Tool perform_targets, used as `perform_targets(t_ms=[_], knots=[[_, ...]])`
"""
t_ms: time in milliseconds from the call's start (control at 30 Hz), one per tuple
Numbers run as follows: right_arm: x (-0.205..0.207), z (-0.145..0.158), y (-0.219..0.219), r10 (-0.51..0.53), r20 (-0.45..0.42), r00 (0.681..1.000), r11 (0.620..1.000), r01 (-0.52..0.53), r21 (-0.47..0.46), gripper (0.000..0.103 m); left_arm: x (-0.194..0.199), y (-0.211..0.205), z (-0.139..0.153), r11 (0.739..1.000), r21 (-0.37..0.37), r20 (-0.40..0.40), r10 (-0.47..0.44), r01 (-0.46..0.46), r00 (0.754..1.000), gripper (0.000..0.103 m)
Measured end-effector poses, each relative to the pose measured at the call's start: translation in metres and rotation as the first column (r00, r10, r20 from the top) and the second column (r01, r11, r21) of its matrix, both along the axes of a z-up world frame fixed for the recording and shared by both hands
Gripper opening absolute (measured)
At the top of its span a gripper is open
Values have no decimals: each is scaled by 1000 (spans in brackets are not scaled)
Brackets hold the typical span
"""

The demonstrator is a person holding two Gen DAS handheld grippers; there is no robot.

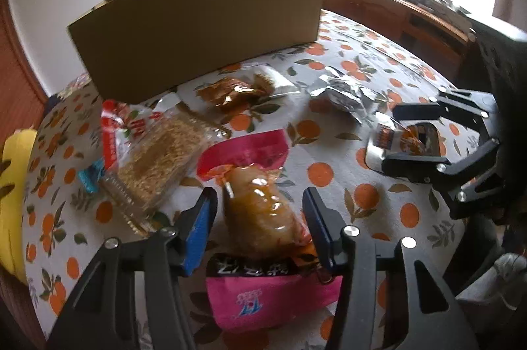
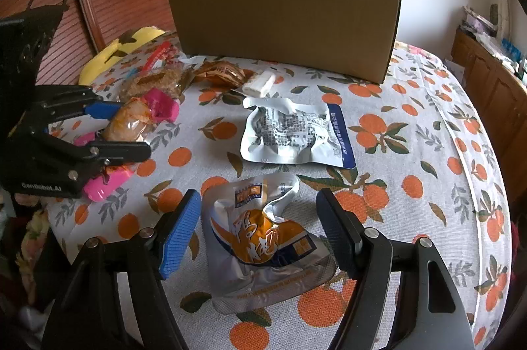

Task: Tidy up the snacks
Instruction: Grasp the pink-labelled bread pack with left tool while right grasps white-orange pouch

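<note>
Snacks are seen spread over the orange-patterned table (image 2: 411, 126), none of them shown inside the cardboard box (image 2: 283, 20) that stands upright beyond both grippers; its inside is hidden from view. The left gripper (image 1: 260, 211) is held released, its 2 fingers on either side of a pink-wrapped snack (image 1: 260, 208) without visibly touching it. The right gripper (image 2: 260, 218) is likewise released, with a silver-and-orange pouch (image 2: 263, 238) lying between its spread fingers. Ahead of the right gripper a crumpled silver packet (image 2: 293, 132) is seen, and further ahead, near the box, a brown foil packet (image 2: 220, 73) and a small white bar (image 2: 260, 83). To the left of the left gripper a clear pack of golden crisp cake (image 1: 158, 159) is laid. By this evidence the task is judged to be at an early stage: 2 grasps are prepared but not closed, and at least 6 items are left to be gathered.
</note>
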State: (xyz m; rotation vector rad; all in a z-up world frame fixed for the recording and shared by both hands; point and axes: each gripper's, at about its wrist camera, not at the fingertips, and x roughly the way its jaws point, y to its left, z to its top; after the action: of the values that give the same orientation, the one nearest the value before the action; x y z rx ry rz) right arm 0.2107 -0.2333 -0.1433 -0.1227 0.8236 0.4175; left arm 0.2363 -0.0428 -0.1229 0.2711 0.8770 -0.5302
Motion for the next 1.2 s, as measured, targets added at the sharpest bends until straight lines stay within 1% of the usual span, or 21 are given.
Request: perform_targets(t_ms=[33, 67, 167, 233, 433, 600, 733, 800, 867, 933, 967, 1067, 1133, 1167, 1200], knots=[[-1, 0, -1, -2, 1, 1000, 1000, 2, -2, 74, 0, 2, 0, 1000, -9, -5, 15, -15, 1000, 42], [-1, 0, -1, -4, 0, 1000, 1000, 4, -4, 74, -1, 4, 0, 999, -10, -6, 32, -32, 999, 40], [-5, 0, -2, -3, -2, 1000, 1000, 3, -21, 74, -3, 4, -1, 998, 5, 7, 67, -67, 998, 40], [-8, 1, -4, 1, -12, 1000, 1000, -1, -15, 74, -6, 5, 0, 997, -1, 1, 81, -81, 997, 39], [-14, 0, -3, 13, -25, 1000, 999, -14, -33, 74, -21, 6, 0, 992, -57, -4, 116, -116, 993, 39], [-19, -2, 3, 21, -11, 1000, 996, -22, -84, 75, -28, 5, 3, 984, -120, -13, 130, -131, 991, 39], [-16, -1, 3, 18, -18, 1000, 996, -19, -82, 73, -32, 6, 6, 979, -151, -9, 139, -139, 990, 39], [-15, 0, 2, 14, -24, 1000, 997, -16, -78, 63, -35, 6, 7, 975, -166, -8, 145, -145, 989, 39], [-14, 2, -3, 2, -37, 999, 999, -4, -50, 50, -38, 7, 7, 973, -177, -6, 148, -146, 989, 38], [-14, 3, -6, -3, -50, 999, 1000, 2, -22, 47, -41, 7, 9, 972, -182, -2, 152, -150, 988, 38], [-15, 4, -7, -1, -51, 999, 1000, 0, -15, 42, -44, 8, 10, 971, -184, 3, 153, -149, 988, 38], [-20, 5, -7, -6, -57, 998, 1000, 6, -2, 40, -49, 9, 13, 970, -191, 10, 158, -153, 987, 39], [-24, 7, -8, -4, -55, 998, 1000, 5, 26, 33, -52, 10, 16, 968, -194, 15, 162, -156, 987, 39], [-26, 9, -8, -7, -57, 998, 999, 10, 40, 31, -54, 11, 17, 968, -194, 17, 164, -158, 986, 39], [-27, 11, -8, -7, -58, 998, 999, 10, 50, 26, -55, 12, 19, 968, -196, 20, 166, -159, 986, 38]])
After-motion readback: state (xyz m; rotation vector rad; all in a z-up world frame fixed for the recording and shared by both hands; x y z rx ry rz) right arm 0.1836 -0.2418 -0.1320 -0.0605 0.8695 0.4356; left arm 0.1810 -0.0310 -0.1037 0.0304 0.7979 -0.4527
